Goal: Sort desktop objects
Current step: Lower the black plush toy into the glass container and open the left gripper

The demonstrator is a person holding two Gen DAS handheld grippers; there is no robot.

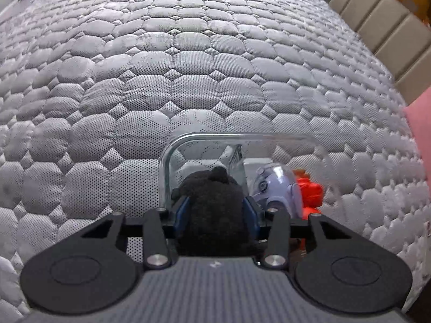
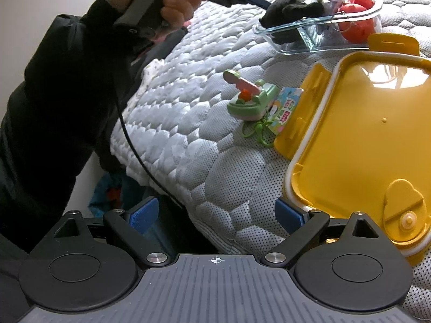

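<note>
The left tongs [image 1: 215, 207] pinch a black fuzzy toy [image 1: 214, 202] at the glass container [image 2: 317, 31] on the bed, where a red toy [image 2: 357, 23] and a lilac one [image 1: 280, 188] already sit. The green toy [image 2: 252, 98] beside the yellow lid [image 2: 358, 145] remains unsorted; the right tongs [image 2: 215, 215] hang spread, empty.

1. Bed [image 2: 188, 123]: grey-white quilted mattress cover, hexagon stitching.
2. Clear glass dish [image 2: 309, 36]: far side.
3. Yellow lid [image 2: 363, 140]: right, inner side up.
4. Green toy keychain [image 2: 252, 99] with printed tag: just left of the lid.
</note>
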